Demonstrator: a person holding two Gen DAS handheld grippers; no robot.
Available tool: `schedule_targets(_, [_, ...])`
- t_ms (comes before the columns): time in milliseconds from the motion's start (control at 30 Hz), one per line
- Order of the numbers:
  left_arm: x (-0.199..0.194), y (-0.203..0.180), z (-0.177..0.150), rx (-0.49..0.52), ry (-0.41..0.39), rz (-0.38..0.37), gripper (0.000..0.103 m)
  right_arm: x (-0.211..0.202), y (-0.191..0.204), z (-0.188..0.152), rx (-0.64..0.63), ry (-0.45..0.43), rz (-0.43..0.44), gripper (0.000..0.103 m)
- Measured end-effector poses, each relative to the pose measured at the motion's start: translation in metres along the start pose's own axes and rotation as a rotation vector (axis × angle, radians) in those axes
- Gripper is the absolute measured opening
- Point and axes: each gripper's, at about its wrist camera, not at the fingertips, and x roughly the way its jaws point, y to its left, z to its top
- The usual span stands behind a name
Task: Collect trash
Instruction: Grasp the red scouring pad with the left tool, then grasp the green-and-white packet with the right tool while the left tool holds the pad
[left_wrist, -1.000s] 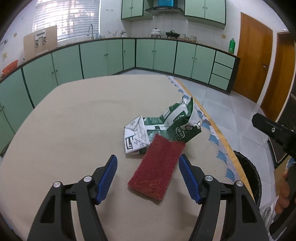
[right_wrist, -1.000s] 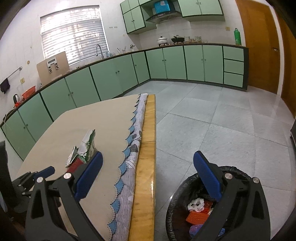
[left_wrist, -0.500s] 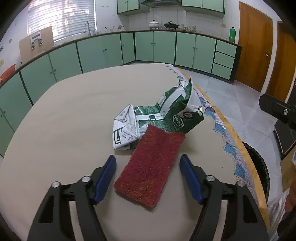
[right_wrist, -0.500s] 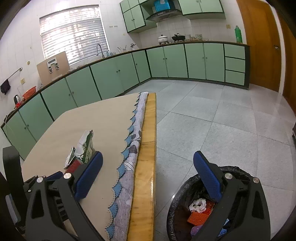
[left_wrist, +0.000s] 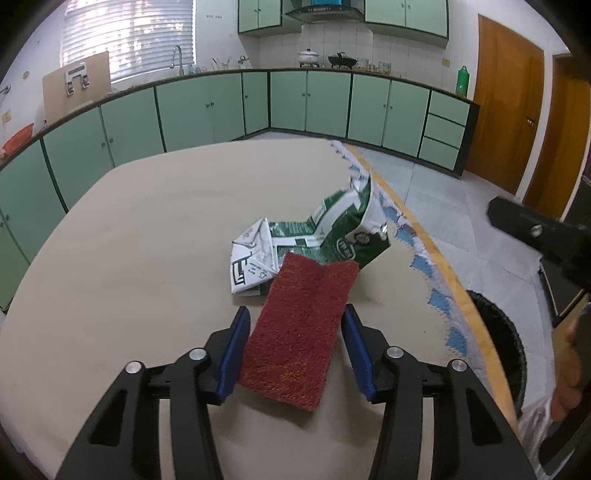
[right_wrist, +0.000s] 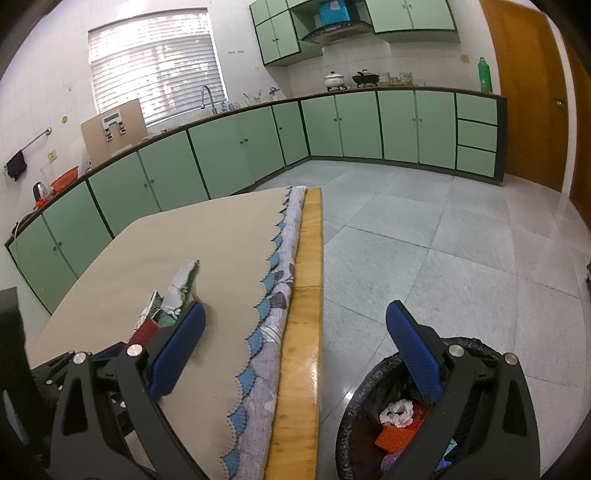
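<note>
A red scouring pad (left_wrist: 314, 280) lies flat on the beige tablecloth (left_wrist: 147, 258), its far end resting against a crushed green-and-white carton (left_wrist: 332, 229). My left gripper (left_wrist: 295, 317) straddles the near half of the pad. Its jaws are closing, and a narrow gap still shows at the right blue pad (left_wrist: 356, 350). In the right wrist view the carton (right_wrist: 181, 288) and a corner of the red pad (right_wrist: 146, 328) sit behind the left finger. My right gripper (right_wrist: 295, 314) hangs open and empty over the table edge, beside the black-lined bin (right_wrist: 354, 402).
The bin (left_wrist: 495, 332) stands on the tiled floor by the table's right side and holds crumpled paper and orange scraps. A scalloped blue-grey cloth border (right_wrist: 280, 280) and a wooden edge (right_wrist: 306, 295) run along that side. Green cabinets line the far walls.
My left gripper has slid forward along the table so the red pad now lies between its fingers, and its jaws have narrowed. The right gripper has stayed put.
</note>
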Motion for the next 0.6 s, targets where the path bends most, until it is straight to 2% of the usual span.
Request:
schedule_targets(267, [-0.03, 0.025, 0.015, -0.059, -0.06, -0.011, 0.05, 0.003, 0.016, 0.007, -0.017, -0.011, 0.03, 0.095])
schedule_targets(600, [-0.034, 0.061, 0.031, -0.123, -0.095, 0.067, 0.05, 0.014, 0.052, 0.012, -0.05, -0.015, 0.086, 0.095])
